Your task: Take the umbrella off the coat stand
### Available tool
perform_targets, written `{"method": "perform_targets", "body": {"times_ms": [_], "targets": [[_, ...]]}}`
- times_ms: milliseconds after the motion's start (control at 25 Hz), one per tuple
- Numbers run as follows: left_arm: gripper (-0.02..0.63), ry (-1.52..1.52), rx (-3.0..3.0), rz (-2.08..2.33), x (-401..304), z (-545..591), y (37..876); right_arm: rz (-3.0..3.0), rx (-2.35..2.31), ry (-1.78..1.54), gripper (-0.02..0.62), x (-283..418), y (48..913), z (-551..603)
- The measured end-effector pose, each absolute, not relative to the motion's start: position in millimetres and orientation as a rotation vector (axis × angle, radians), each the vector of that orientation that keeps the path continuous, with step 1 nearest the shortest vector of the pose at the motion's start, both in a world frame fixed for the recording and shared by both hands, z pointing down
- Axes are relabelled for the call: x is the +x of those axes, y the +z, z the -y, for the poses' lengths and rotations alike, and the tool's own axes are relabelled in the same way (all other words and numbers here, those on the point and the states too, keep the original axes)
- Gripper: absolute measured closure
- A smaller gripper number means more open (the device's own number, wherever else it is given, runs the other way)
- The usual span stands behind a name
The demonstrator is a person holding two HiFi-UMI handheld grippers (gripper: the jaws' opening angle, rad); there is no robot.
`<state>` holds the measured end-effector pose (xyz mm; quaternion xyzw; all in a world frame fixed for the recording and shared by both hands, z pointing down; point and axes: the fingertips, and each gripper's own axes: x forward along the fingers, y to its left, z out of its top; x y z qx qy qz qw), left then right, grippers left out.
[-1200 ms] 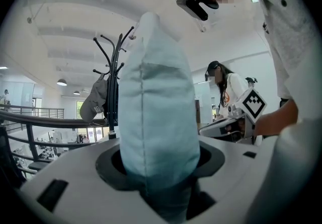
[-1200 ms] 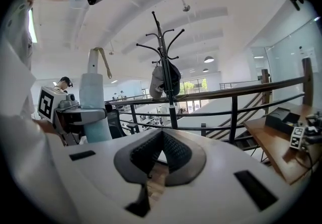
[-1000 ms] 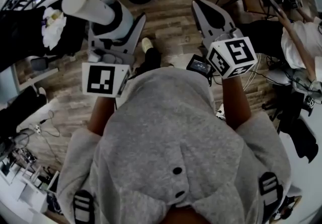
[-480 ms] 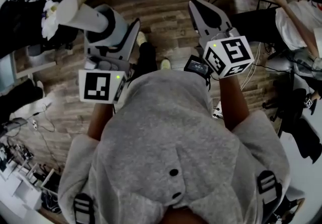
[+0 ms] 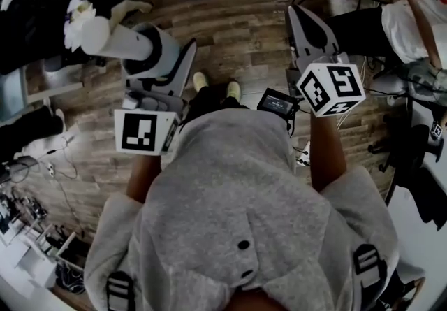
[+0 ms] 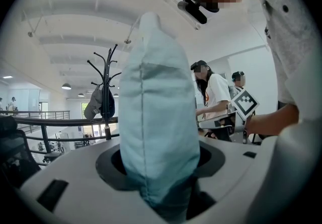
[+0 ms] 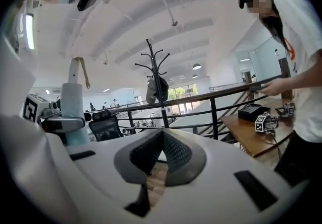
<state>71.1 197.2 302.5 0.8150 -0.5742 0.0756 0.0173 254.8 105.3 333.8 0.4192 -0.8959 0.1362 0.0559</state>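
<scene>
Gripping a folded pale blue umbrella [image 6: 158, 117] in the left gripper [image 5: 167, 44], jaws pressed on its fabric sleeve from both sides, so clear of the coat stand [image 6: 106, 92] altogether. In the head view, holding it nearly level and aimed out towards ten o'clock, pale far end close by a crumpled white thing [image 5: 75, 15], well above the wooden floor [image 5: 237, 16]. In the left gripper view, filling the middle and rising to twelve o'clock, with one seam running down the near face. From the right gripper view, showing upright at nine o'clock with a tan strap [image 7: 81, 71] curling off the top. Carrying nothing in the right gripper [image 5: 302, 12]: jaws brought together tip to tip, only floor planks visible in the gap beneath. Finding the coat stand well apart from both grippers, at eleven o'clock in the left gripper view and near twelve o'clock in the right gripper view, just by a black railing [image 7: 221, 97], with a dark bag or garment [image 6: 99, 104] hung on its hooks. At three o'clock in the right gripper view, another person [image 7: 297, 67] beside a wooden table [image 7: 251, 137]. Wearing a grey hoodie [image 5: 237, 205], shoes [image 5: 200, 81] just visible between the two grippers.
</scene>
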Motion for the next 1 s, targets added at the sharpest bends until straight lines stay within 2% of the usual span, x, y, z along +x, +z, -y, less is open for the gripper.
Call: {"method": "perform_targets", "body": {"times_ms": [520,760,1000], "targets": [[0.344,0.186,2.506,1.720,20.5,-216.6,301.4,2.701,1.195,0.396,0.586,178.9,331.2,-151.8],[0.344,0.156,2.513,1.732,-26.7,-238.2,300.7,2.691,1.203,0.337,0.586,135.3,320.2,-177.3],[0.344,0.157,2.507,1.740,-26.5,-238.6,299.2,2.689,1.198,0.300,0.586,134.5,318.6,-176.4]]}}
